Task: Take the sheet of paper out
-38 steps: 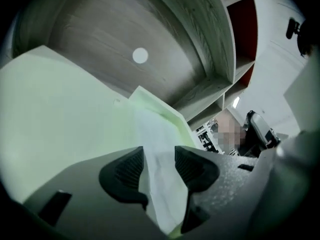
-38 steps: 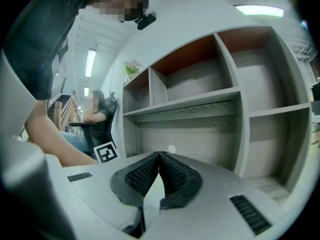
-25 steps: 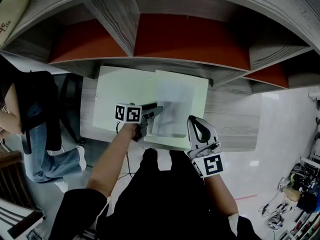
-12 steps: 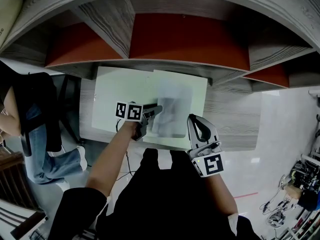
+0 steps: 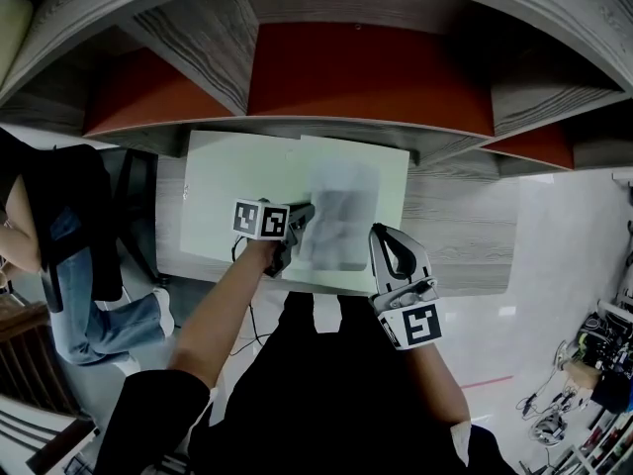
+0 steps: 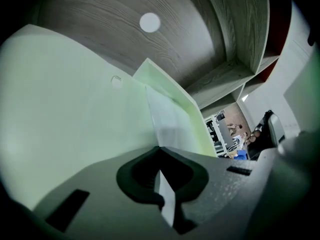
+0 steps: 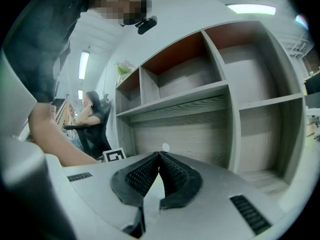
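A whitish sheet of paper [image 5: 339,216] in a clear sleeve lies on a pale green folder [image 5: 391,171] on the desk. In the left gripper view the sheet [image 6: 167,121] runs straight into the jaws. My left gripper [image 5: 300,218] [image 6: 159,151] is at the sheet's left edge and shut on it, a white strip pinched between the pads. My right gripper [image 5: 382,236] [image 7: 159,156] sits at the sleeve's near right corner, pointing almost level toward the shelves. Its jaws are shut on a thin pale strip that appears to be the sleeve's edge.
A second pale green mat [image 5: 232,181] lies left of the folder. Grey wooden shelves with red backs [image 5: 366,67] rise right behind the desk. A seated person [image 5: 59,226] is at the left, and cluttered floor items [image 5: 584,384] at the right.
The left gripper's jaws closed onto the sheet's left edge, and the gripper shifted slightly toward the sheet. The right gripper stayed where it was.
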A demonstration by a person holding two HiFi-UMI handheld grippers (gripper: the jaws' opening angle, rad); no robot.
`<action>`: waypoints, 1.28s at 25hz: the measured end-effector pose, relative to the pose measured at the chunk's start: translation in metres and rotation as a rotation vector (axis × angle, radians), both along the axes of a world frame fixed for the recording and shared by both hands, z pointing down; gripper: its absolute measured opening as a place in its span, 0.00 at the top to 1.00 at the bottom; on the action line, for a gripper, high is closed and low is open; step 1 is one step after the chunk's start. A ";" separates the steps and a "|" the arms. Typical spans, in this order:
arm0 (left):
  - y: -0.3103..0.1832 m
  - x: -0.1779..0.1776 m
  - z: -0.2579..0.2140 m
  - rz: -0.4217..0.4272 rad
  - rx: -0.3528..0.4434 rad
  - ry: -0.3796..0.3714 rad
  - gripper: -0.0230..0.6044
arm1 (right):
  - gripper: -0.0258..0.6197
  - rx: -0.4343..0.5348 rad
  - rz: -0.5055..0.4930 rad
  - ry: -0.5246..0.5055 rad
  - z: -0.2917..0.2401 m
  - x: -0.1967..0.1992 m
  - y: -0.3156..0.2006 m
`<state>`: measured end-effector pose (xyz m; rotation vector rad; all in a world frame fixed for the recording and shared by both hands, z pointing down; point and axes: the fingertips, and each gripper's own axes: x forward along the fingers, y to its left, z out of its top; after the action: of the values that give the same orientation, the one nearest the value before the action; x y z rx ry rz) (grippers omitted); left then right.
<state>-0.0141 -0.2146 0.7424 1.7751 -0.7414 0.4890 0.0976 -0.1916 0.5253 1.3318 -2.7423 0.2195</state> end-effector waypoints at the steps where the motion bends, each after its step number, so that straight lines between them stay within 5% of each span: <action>1: -0.001 0.000 0.000 -0.006 -0.001 -0.003 0.95 | 0.93 0.001 0.001 0.001 0.000 0.001 0.000; 21: -0.003 -0.060 -0.017 -0.149 0.077 -0.128 0.95 | 0.93 -0.014 0.008 0.026 0.006 -0.008 0.017; 32: 0.006 -0.114 -0.041 -0.249 0.173 -0.228 0.95 | 0.93 0.077 -0.041 -0.007 -0.031 -0.041 0.012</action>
<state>-0.1285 -0.2083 0.7010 1.7714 -1.1794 0.4742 0.0567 -0.1792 0.4944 1.2926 -2.8078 0.1169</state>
